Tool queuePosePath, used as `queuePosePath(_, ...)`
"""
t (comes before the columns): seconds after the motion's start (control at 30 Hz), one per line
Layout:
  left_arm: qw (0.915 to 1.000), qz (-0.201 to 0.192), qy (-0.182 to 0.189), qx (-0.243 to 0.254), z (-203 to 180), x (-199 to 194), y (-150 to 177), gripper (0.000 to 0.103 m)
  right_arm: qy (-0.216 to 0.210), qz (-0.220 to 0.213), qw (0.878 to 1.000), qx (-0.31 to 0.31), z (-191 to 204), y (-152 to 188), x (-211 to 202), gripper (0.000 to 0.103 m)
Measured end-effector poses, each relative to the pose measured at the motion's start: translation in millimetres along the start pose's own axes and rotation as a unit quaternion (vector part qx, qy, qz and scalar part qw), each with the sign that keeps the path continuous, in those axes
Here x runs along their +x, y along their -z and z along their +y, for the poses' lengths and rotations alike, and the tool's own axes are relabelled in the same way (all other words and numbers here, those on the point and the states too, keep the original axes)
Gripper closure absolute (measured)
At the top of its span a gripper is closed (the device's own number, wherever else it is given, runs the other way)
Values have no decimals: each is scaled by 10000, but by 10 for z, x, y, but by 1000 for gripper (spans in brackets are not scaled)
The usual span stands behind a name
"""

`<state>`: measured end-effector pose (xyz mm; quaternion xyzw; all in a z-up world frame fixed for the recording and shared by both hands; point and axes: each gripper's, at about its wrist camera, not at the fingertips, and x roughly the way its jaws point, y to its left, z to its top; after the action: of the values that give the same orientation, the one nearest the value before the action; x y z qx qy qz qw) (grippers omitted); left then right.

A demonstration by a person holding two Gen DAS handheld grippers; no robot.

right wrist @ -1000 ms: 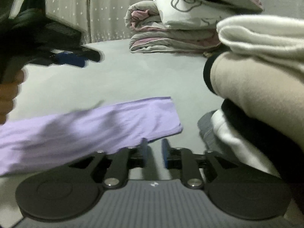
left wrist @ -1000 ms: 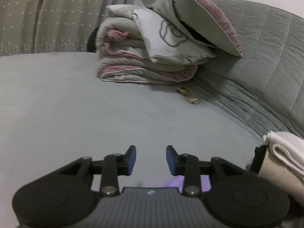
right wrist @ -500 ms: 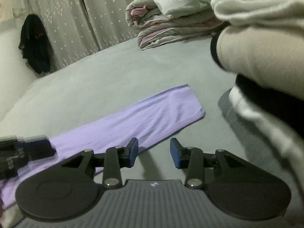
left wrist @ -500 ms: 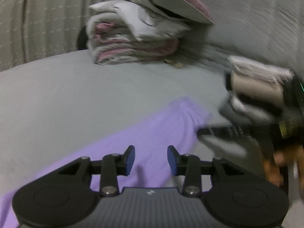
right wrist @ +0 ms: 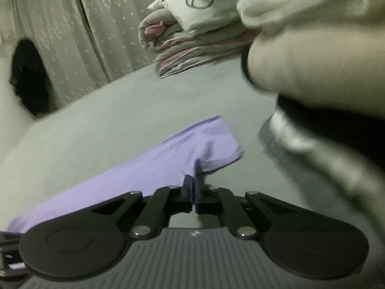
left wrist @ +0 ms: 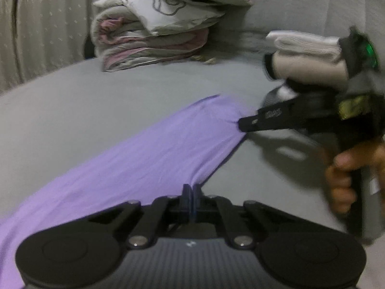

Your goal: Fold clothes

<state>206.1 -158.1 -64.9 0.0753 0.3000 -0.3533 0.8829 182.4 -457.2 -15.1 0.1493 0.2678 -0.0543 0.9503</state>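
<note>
On the bed: grey sheet [left wrist: 72, 110], purple garment [left wrist: 144, 159] laid out as a long flat strip running diagonally across it.
Left claw [left wrist: 191, 193]: pads fully together, pinching the near long edge of the garment partway along the strip.
Right claw [right wrist: 193, 187]: pads together, pinching the near edge close to the strip's end; fabric puckers up at the pinch. Left view shows its tip [left wrist: 243, 122] biting the cloth, a hand [left wrist: 346, 175] on the handle.
Folded stack [right wrist: 312, 60]: white, beige and dark pieces, just right of the garment's end, apart from it.
Bedding pile [left wrist: 154, 36]: folded quilt and pillows, far side of the bed, well apart.
Backdrop: dotted curtain [right wrist: 72, 36].
</note>
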Motion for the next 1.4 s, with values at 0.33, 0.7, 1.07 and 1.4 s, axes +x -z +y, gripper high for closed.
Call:
queuePosePath(0.33, 9988, 79, 408, -244, -17, -26, 24, 79, 499, 137, 9980, -374, -10, 62, 13, 101)
queuePosePath(0.7, 9990, 6, 438, 48, -205, 139, -85, 56, 127, -104, 9990, 406, -269, 13, -32, 72)
queuePosePath(1.07, 9989, -35, 327, 326, -384, 292, -121, 55, 365, -360, 9984, 230, -183, -3, 95, 73)
queuePosePath(1.4, 9992, -53, 375, 158, -384, 280, -142, 70, 620, -386, 9973, -118, -128, -20, 156, 103)
